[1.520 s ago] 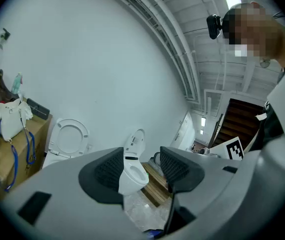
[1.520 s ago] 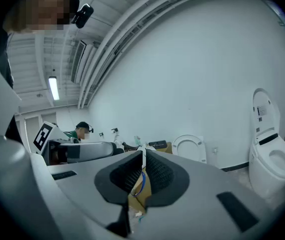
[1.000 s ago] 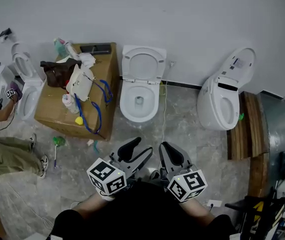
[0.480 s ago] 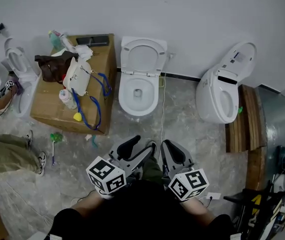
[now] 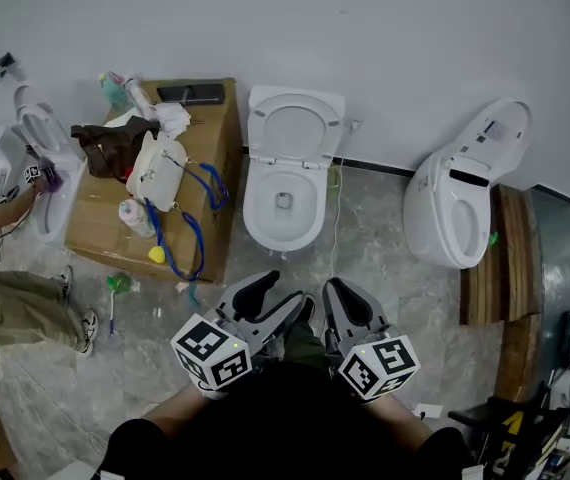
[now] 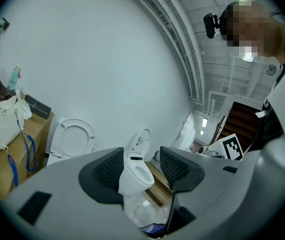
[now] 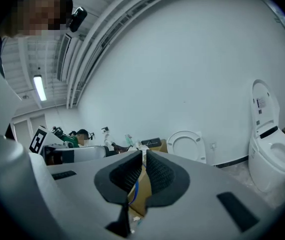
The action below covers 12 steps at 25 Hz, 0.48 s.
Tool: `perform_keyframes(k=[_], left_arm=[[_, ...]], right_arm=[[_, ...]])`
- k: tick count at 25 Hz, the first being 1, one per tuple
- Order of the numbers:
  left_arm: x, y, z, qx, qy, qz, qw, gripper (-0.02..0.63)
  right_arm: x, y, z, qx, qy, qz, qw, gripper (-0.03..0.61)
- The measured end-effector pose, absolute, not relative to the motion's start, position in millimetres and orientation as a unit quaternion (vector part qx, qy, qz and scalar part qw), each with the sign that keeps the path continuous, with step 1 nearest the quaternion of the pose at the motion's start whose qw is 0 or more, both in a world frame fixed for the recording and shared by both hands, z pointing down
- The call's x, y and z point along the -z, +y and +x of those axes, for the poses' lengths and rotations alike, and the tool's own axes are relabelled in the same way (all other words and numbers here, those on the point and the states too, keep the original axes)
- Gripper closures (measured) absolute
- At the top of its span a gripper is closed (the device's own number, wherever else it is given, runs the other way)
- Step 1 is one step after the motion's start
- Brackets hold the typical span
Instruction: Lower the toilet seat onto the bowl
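Note:
A white toilet stands against the far wall, its bowl (image 5: 283, 208) uncovered and its seat (image 5: 295, 128) raised upright against the wall. The seat (image 6: 72, 138) also shows in the left gripper view, and the seat (image 7: 185, 144) in the right gripper view. Both grippers hover close to my body, well short of the toilet. My left gripper (image 5: 273, 304) is open and holds nothing; between its fingers (image 6: 107, 171) I see only floor and another toilet. My right gripper (image 5: 343, 310) is shut, its pads (image 7: 155, 171) together with nothing in them.
A cardboard box (image 5: 210, 183) left of the toilet carries a white bag (image 5: 155, 168), blue straps and bottles. A second toilet (image 5: 460, 213) and a wooden pallet (image 5: 500, 258) stand at the right. At the far left a person (image 5: 5, 303) sits beside a third toilet (image 5: 45, 173).
The head view sways a little, so the toilets and box shift slightly in the picture. Both grippers keep their pose, and the seat stays upright.

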<state>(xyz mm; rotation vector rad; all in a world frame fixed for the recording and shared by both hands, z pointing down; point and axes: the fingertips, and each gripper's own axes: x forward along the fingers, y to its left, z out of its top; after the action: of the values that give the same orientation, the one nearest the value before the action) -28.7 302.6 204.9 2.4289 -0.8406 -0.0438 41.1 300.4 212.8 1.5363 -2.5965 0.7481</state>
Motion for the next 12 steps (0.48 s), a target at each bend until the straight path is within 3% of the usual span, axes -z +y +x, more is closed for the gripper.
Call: perform_keyframes(k=[12], left_arm=[[-202.9, 196.2, 25.9, 0.004, -0.353, 0.895, 0.273, 0.376]], right_arm=[[-213.2, 188.4, 99.1, -0.256, -0.848, 0.465, 0.01, 0.532]])
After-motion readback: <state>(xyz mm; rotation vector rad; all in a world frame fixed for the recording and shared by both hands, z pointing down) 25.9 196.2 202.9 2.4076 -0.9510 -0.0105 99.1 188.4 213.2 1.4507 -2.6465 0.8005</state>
